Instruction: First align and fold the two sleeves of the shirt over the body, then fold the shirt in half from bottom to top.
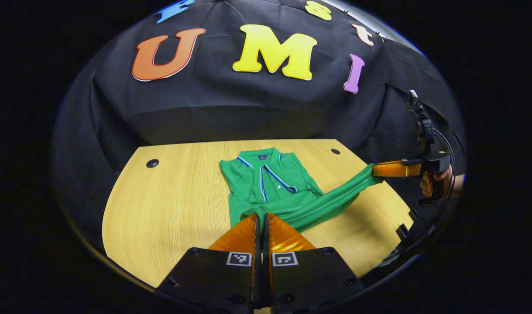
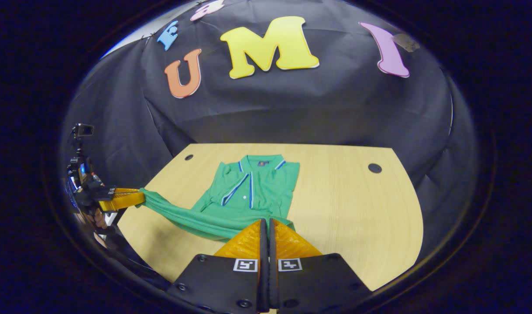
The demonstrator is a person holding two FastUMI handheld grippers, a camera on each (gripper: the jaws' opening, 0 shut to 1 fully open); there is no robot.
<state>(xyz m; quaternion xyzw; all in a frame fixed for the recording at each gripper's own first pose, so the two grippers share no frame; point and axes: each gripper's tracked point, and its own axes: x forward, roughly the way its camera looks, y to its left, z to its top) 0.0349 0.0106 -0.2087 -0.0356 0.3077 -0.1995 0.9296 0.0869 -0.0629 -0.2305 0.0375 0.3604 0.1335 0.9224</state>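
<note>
A pale wooden table [image 1: 169, 205] with a curved front edge stands against the booth's black cloth wall [image 1: 231, 109]. Small round dark holes [image 1: 152, 163] sit near its far corners.

A green polo shirt [image 1: 266, 183] lies on the middle of the table, collar toward the wall, with white and blue trim along the collar and button placket. Its upper part lies flat on the wood. Its lower part is lifted off the table and pulled into a stretched band of cloth [image 1: 335, 198] between the two grippers.

In the left gripper view, the left gripper [image 1: 261, 218] is at the bottom, its two fingers pressed together on a bunched corner of the shirt's lower part. Off to the right of that view, beyond the table edge, the right gripper [image 1: 377, 170] pinches the other end of the stretched band, held by a person's hand [image 1: 436, 181].

In the right gripper view, the right gripper [image 2: 266, 222] has its fingers closed on green cloth of the shirt [image 2: 248, 187] near the hem. At the left of that view, the left gripper [image 2: 139, 198] clamps the far end of the band, just past the table [image 2: 348, 209] edge.
</note>
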